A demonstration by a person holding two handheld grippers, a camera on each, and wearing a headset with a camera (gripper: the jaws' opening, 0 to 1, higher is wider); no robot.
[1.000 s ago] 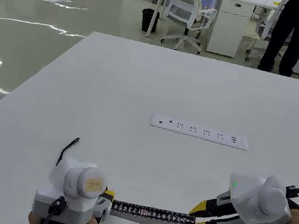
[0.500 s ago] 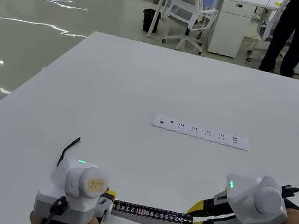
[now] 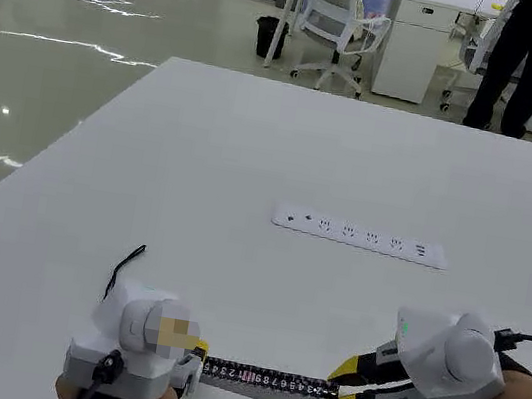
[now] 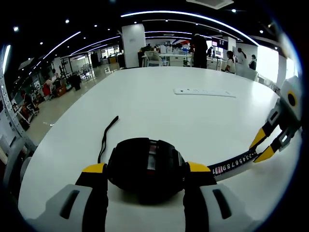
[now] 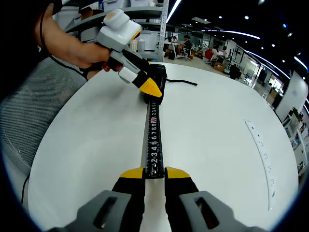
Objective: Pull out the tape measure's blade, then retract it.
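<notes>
The black tape measure case point(image 4: 146, 166) rests on the white table point(image 3: 254, 147), and my left gripper point(image 4: 146, 170) is shut on it, yellow-tipped jaws on either side. In the head view the left gripper point(image 3: 191, 365) is at the bottom left. The dark numbered blade point(image 3: 268, 379) runs from it, just above the tabletop, to the right gripper point(image 3: 345, 389). In the right gripper view my right gripper point(image 5: 154, 173) is shut on the blade's end point(image 5: 154, 166); the blade point(image 5: 154, 130) leads up to the case point(image 5: 157, 79). A black wrist strap point(image 4: 107, 135) trails from the case.
A white power strip point(image 3: 359, 237) lies flat at mid-table beyond the grippers. The table's left edge point(image 3: 49, 160) drops to a glossy floor. Office chairs point(image 3: 335, 18), desks and a standing person point(image 3: 526, 59) are past the far edge.
The right gripper has edged a little left toward the left gripper, still gripping the blade's end, so the exposed blade is slightly shorter. The left gripper keeps its place on the case.
</notes>
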